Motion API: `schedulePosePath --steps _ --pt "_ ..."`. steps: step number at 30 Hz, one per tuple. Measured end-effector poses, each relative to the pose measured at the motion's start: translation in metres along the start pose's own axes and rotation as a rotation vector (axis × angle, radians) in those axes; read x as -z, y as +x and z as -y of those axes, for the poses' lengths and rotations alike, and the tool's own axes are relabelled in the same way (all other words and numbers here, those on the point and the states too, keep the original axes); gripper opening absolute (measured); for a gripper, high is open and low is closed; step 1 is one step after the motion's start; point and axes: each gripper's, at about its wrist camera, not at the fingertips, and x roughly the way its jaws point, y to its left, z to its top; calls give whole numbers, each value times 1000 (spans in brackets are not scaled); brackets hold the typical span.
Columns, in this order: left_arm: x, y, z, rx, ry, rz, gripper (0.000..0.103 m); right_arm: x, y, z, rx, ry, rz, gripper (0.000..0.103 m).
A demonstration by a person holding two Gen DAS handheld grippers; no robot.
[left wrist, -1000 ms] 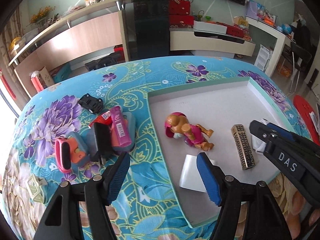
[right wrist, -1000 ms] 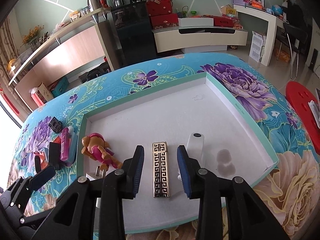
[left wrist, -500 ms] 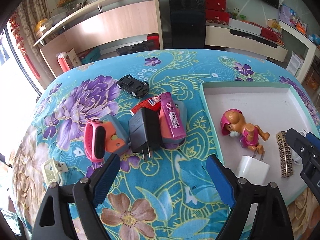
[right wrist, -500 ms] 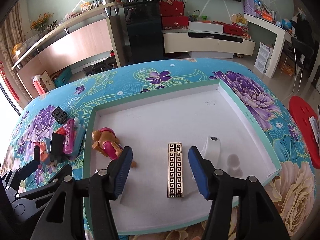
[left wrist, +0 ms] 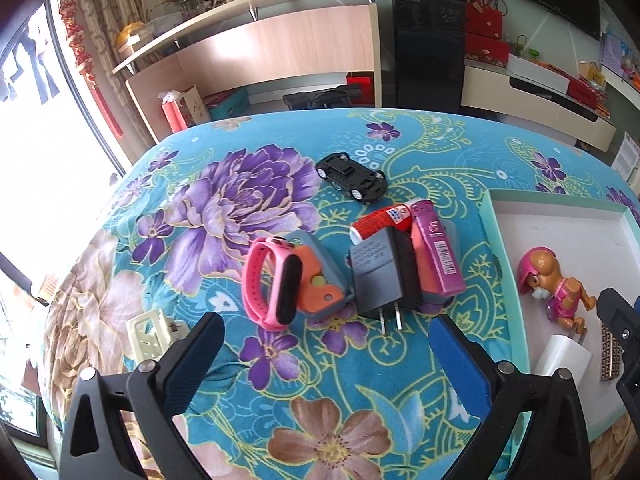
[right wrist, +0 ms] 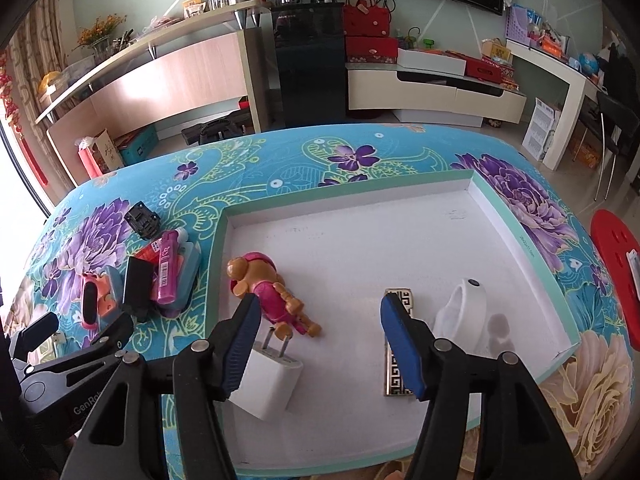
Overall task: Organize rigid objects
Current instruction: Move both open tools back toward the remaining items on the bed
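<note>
The left claw stands spread wide, its jaws having just been opening, with nothing between them but the flowered cloth of the worktop. Just beyond its tips lies a cluster of things: a pink wristband standing on its edge, a dark grey charger with its two prongs pointing back toward the claw, and a magenta tube whose long axis runs away from the claw, a red tube tucked behind. Farther off, a black toy car lies on its roof, wheels up, set slantwise. A cream clip sits to the left of the claw.

The right claw hangs about half open over the white tray; its jaws have just been opening, and they hold nothing. A white charger lies by its left jaw, prongs pointing away. The gold patterned bar lies by the right jaw, long axis pointing away from the claw. A pink dog figure lies on its side ahead, and a white band sits to the right.
</note>
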Motion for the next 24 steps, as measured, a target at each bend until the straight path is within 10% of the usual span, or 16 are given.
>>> schedulePosePath --steps 24 --pt "4 13 -106 -57 -185 -6 103 9 15 -98 -189 -145 -34 63"
